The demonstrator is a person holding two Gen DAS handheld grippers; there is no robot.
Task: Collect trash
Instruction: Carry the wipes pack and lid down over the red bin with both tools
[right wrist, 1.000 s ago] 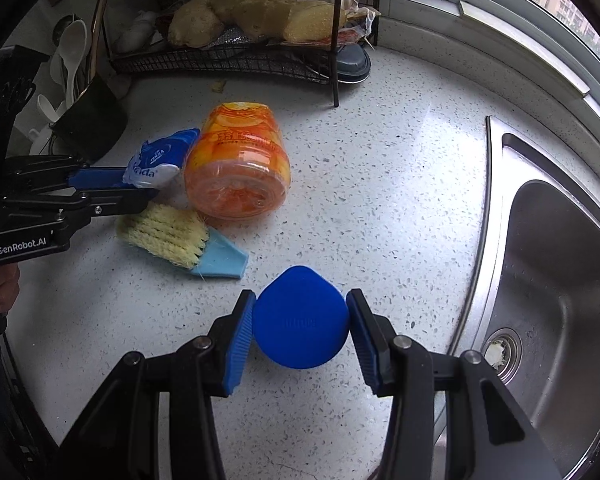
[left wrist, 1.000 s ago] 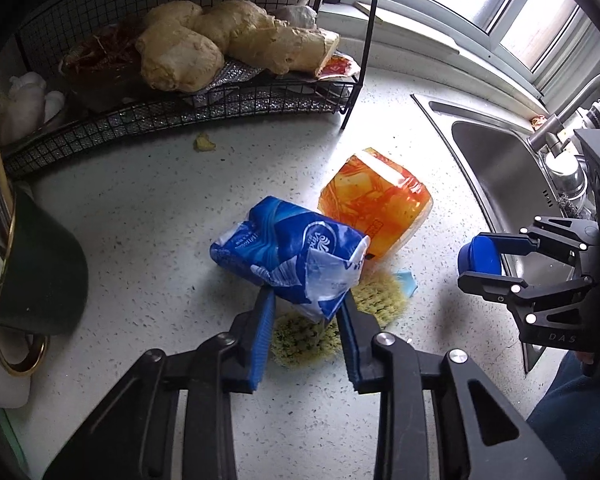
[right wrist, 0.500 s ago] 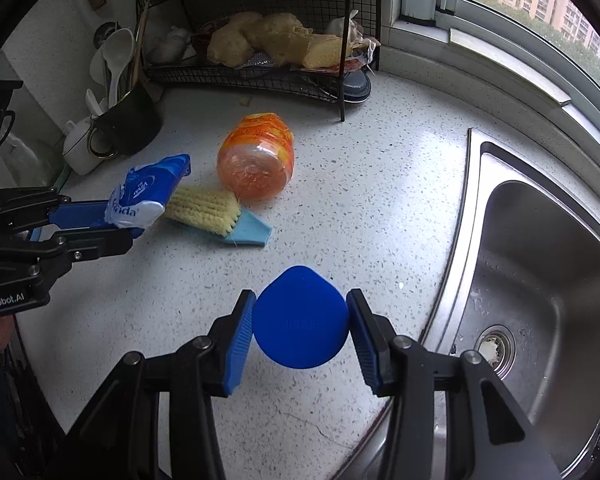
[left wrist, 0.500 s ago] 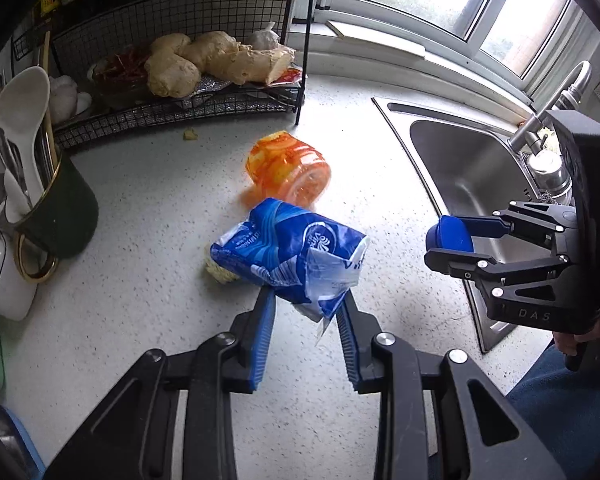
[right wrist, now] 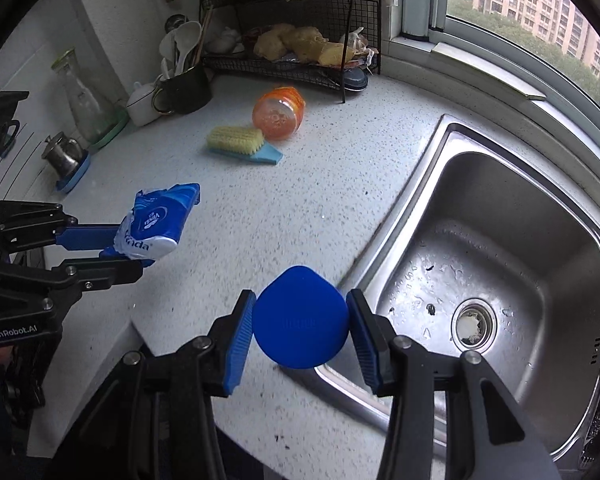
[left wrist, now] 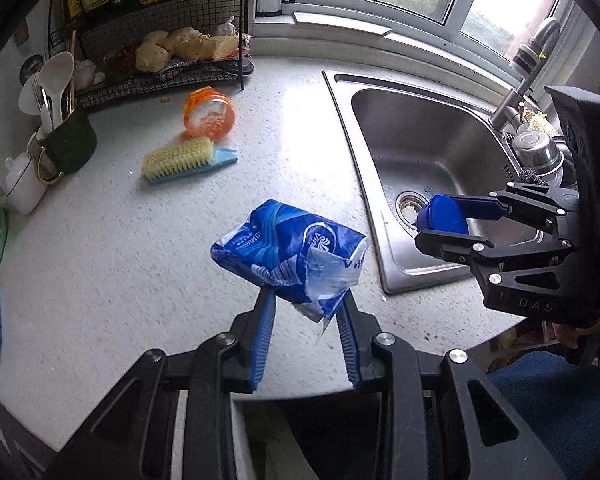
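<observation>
1. Both tongs are pulling back from the rack toward the bench edge since the earlier frame: the left tongs (left wrist: 306,320) are pinching the blue tissue wrapper (left wrist: 288,252), the right tongs (right wrist: 300,330) are clamping the blue cap (right wrist: 300,318).
2. Two pieces are being carried off; the orange jar (left wrist: 209,118), at 11 o'clock, is lying beside the brush (left wrist: 184,159), uncollected.
3. The left view is showing the tap (left wrist: 528,68); only the right is showing the glass carafe (right wrist: 84,100). No bin is showing.

Left gripper (left wrist: 306,300): black frame, blue pads, pointing steeply down, raised clear of surface below. Jaws clamped narrow on crumpled blue packet (left wrist: 290,254), pads pressing both sides. In right wrist view left gripper (right wrist: 130,246) enters from left edge, fingers level.

Right gripper (right wrist: 300,320): same build, pointing steeply down, jaws moderately apart, pads gripping round blue lid (right wrist: 300,318) on two sides. In left wrist view it enters from right edge, person's hand (left wrist: 588,320) partly visible behind body.
</observation>
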